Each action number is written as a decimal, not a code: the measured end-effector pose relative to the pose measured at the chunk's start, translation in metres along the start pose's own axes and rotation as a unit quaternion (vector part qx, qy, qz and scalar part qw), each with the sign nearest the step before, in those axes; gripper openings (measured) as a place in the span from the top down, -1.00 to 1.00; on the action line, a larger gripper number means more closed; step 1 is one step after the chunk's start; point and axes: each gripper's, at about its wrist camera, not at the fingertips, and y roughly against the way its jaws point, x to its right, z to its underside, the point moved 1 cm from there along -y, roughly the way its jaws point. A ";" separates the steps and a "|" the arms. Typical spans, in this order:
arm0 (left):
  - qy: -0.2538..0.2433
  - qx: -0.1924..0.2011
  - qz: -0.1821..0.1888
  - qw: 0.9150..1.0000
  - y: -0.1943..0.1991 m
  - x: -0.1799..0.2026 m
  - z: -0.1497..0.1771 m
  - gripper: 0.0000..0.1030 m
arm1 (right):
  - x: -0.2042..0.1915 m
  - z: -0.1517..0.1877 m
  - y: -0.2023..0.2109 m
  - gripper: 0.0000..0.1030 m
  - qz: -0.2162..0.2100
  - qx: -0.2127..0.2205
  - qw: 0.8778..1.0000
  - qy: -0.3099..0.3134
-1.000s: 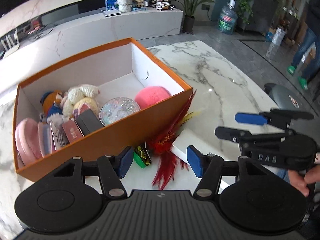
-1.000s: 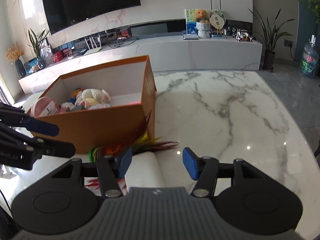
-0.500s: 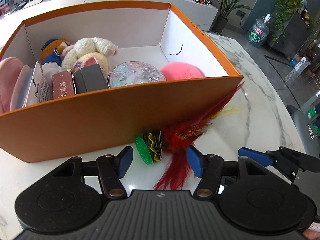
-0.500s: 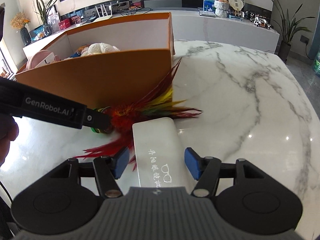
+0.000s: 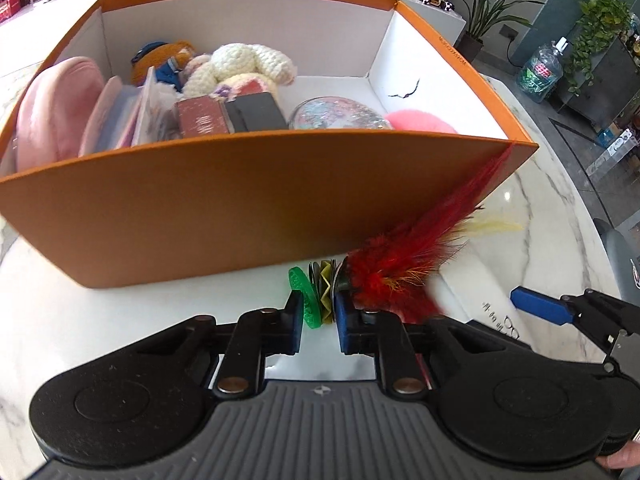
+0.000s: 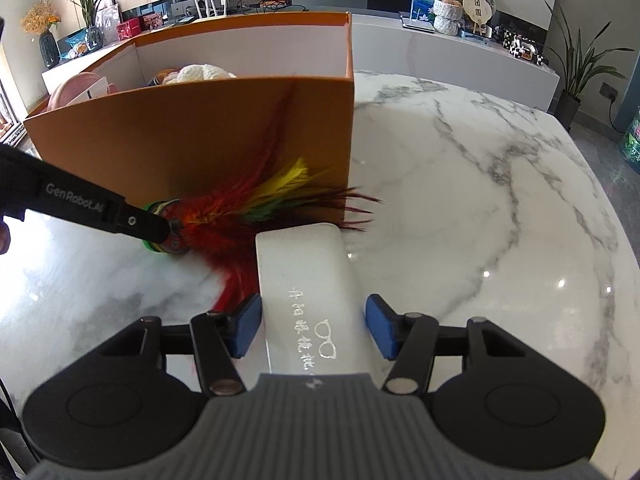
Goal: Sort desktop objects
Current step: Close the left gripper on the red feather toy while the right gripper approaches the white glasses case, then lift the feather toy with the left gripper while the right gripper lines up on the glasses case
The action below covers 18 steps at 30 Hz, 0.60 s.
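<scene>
Left tongs [image 5: 318, 322] are closing on the feather shuttlecock [image 5: 394, 276], pads pressing its stacked disc base, just in front of the near wall of the orange box [image 5: 240, 200]. Right tongs [image 6: 313, 330] are standing part open, straddling the white glasses case [image 6: 308, 280] lying on the marble desk [image 6: 480, 200]; left pad touching, right pad apart

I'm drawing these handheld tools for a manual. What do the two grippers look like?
Both are matte black plastic. The left gripper has a ribbed grey centre, two round discs, linkage bars with metal pivots, and blue-padded fingers. The right gripper matches. White "GenRobot.AI" lettering runs along the left gripper's side in the right wrist view.
</scene>
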 end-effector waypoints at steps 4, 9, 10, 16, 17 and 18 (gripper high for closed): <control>0.014 -0.011 -0.013 1.000 0.015 -0.018 0.018 0.65 | -0.003 0.000 0.001 -0.15 0.005 -0.004 1.000 0.004; 0.022 -0.018 -0.024 0.999 0.031 -0.032 0.043 0.65 | -0.011 0.003 0.006 -0.16 -0.003 -0.005 1.000 0.011; 0.014 -0.018 -0.028 0.999 0.033 -0.032 0.047 0.65 | -0.014 0.004 0.007 -0.16 -0.005 -0.005 1.000 0.013; -0.076 0.009 -0.061 0.995 0.050 -0.017 0.057 0.43 | -0.018 0.012 0.020 -0.20 -0.006 -0.006 1.000 0.018; -0.102 0.016 -0.064 0.993 0.055 -0.012 0.058 0.38 | -0.016 0.013 0.023 -0.22 -0.004 -0.006 1.000 0.016; -0.128 0.022 -0.066 0.989 0.059 -0.006 0.058 0.28 | -0.014 0.014 0.026 -0.23 -0.003 -0.005 1.000 0.013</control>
